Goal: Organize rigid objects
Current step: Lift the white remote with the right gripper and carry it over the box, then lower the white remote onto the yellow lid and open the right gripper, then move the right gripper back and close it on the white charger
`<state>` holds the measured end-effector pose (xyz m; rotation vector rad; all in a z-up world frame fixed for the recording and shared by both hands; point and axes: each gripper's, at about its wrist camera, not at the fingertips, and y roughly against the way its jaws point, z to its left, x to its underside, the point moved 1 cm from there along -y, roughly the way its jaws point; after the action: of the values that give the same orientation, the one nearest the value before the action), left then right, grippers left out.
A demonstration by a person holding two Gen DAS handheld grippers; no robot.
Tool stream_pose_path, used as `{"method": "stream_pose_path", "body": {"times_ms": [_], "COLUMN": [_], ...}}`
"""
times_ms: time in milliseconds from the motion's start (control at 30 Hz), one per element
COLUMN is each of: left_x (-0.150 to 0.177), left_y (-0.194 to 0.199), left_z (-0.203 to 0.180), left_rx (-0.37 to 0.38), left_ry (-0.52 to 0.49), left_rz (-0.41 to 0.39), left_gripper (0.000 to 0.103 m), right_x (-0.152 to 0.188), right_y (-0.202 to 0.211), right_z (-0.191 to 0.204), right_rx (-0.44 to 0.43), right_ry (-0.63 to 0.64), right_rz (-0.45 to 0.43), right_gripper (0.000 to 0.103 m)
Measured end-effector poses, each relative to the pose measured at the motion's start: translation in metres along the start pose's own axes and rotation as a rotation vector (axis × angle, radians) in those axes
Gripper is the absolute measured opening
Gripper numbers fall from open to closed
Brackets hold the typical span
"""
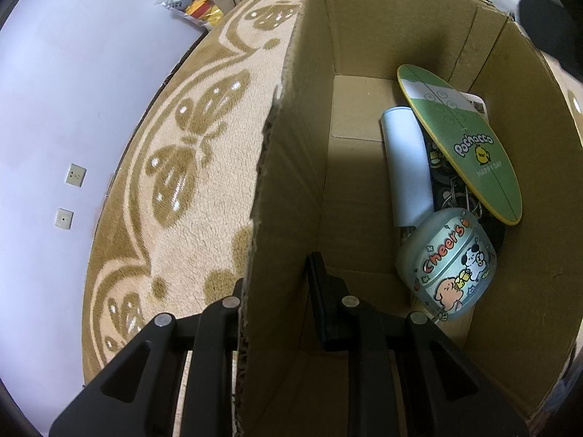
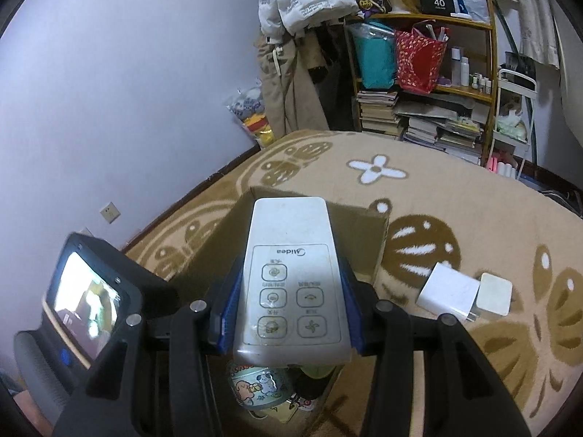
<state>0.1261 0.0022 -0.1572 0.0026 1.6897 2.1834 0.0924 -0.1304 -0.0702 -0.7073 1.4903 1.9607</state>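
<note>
Over on your left wrist view, your left gripper (image 1: 280, 291) straddles the near wall of the cardboard box (image 1: 288, 167), one finger outside over the rug (image 1: 189, 167), the other inside. Whether it's actually pinching the wall or just sitting wide around it, I can't tell; the outer fingertip is hidden behind the cardboard. Looks like you're steadying the box. Already inside, against the right side: a green Pochacco board (image 1: 462, 142) leaning on the wall, a white cylinder-ish thing (image 1: 408, 167) lying next to it, and a frosted "Cheers" case (image 1: 444, 266) nearest you. There's some dark stuff with metal rings under the board that I honestly can't make out. Left half of the box floor is bare.

Right wrist view: your right gripper (image 2: 289, 313) is clamped on a white Midea remote (image 2: 291, 276), blue pads pressing both long edges, the remote pointing away from you and hanging above the box opening. So you're mid-drop-off, I'd say. Next move is probably lowering it toward that bare left side and letting go, so it doesn't clatter onto the case. Most of the box interior is blocked by the remote from here; only a bit of the case peeks out below. Two white charger blocks (image 2: 462, 291) sit on the rug to the right, touching each other, likely next in line. The left gripper's screen shows at lower left.
</note>
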Motion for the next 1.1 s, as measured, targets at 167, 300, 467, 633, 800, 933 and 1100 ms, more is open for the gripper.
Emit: {"method": "stream_pose_path", "body": {"times_ms": [167, 300, 467, 633, 800, 933, 1100], "left_x": [0.000, 0.000, -0.001, -0.001, -0.001, -0.001, -0.001], "left_y": [-0.001, -0.001, -0.002, -0.003, -0.003, -0.003, -0.003], "left_z": [0.001, 0.002, 0.003, 0.002, 0.003, 0.003, 0.003], "left_rx": [0.002, 0.003, 0.007, 0.006, 0.010, 0.011, 0.012], "left_ry": [0.003, 0.004, 0.005, 0.004, 0.010, 0.010, 0.010], "left_rz": [0.001, 0.002, 0.003, 0.003, 0.004, 0.004, 0.004], "left_gripper": [0.020, 0.020, 0.020, 0.020, 0.020, 0.020, 0.021], "right_x": [0.002, 0.004, 0.004, 0.004, -0.005, -0.016, -0.026], "right_y": [-0.006, -0.009, -0.010, -0.007, 0.003, 0.015, 0.019], "right_z": [-0.005, -0.008, -0.008, -0.007, -0.009, -0.025, -0.062], "right_rx": [0.020, 0.028, 0.037, 0.040, 0.064, 0.103, 0.172], "right_ry": [-0.003, -0.007, 0.001, 0.005, 0.020, -0.010, -0.091], "right_rz": [0.012, 0.024, 0.020, 0.018, -0.017, -0.065, -0.094], "right_gripper": [0.051, 0.051, 0.051, 0.051, 0.063, 0.079, 0.092]}}
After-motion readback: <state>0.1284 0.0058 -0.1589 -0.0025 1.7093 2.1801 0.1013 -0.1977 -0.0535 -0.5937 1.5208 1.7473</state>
